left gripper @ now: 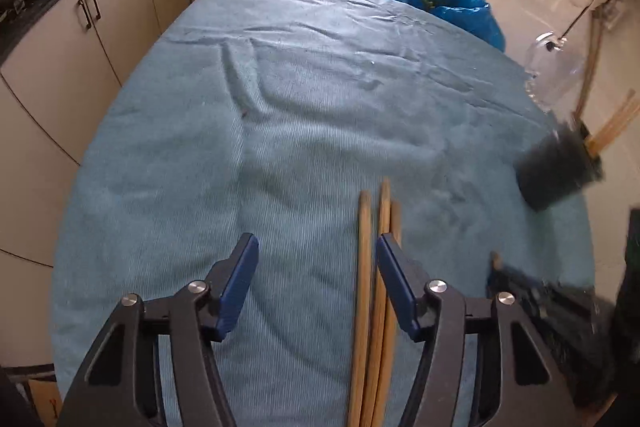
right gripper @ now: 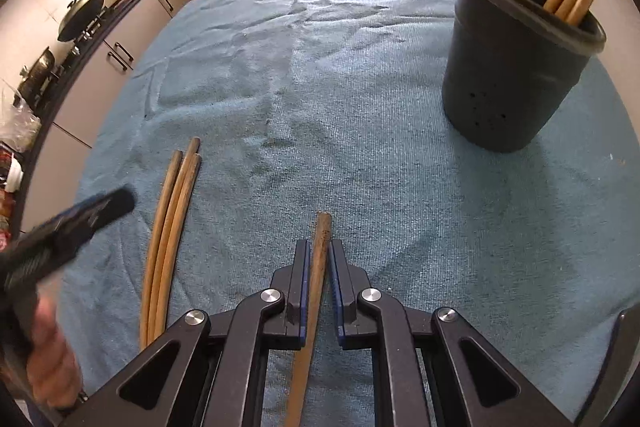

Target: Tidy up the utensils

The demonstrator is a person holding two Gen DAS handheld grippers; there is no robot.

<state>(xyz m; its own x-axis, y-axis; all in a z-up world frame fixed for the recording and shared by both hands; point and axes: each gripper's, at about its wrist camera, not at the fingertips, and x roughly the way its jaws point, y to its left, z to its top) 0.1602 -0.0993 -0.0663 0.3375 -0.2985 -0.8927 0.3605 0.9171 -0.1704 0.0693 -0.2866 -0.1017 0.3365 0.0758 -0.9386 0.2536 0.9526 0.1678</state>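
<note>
Jaws of the left gripper (left gripper: pixel 316 247) are standing apart over the blue cloth (left gripper: pixel 280 107), three loose chopsticks (left gripper: pixel 374 267) lying beside its right finger. Through the right wrist camera, the right gripper (right gripper: pixel 319 259) is clamping one chopstick (right gripper: pixel 316 287); the black holder (right gripper: pixel 516 67) is standing upright nearby, holding more.

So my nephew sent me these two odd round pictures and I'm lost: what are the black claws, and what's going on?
A person holds a hand-held gripper in each hand; a camera on each looks along its fingers. The left gripper is open over the blue cloth, nothing between its pads, with three loose chopsticks lying beside its right finger. The right gripper is shut on one chopstick. The same three chopsticks lie to its left. A dark cup ahead already holds more chopsticks.
</note>
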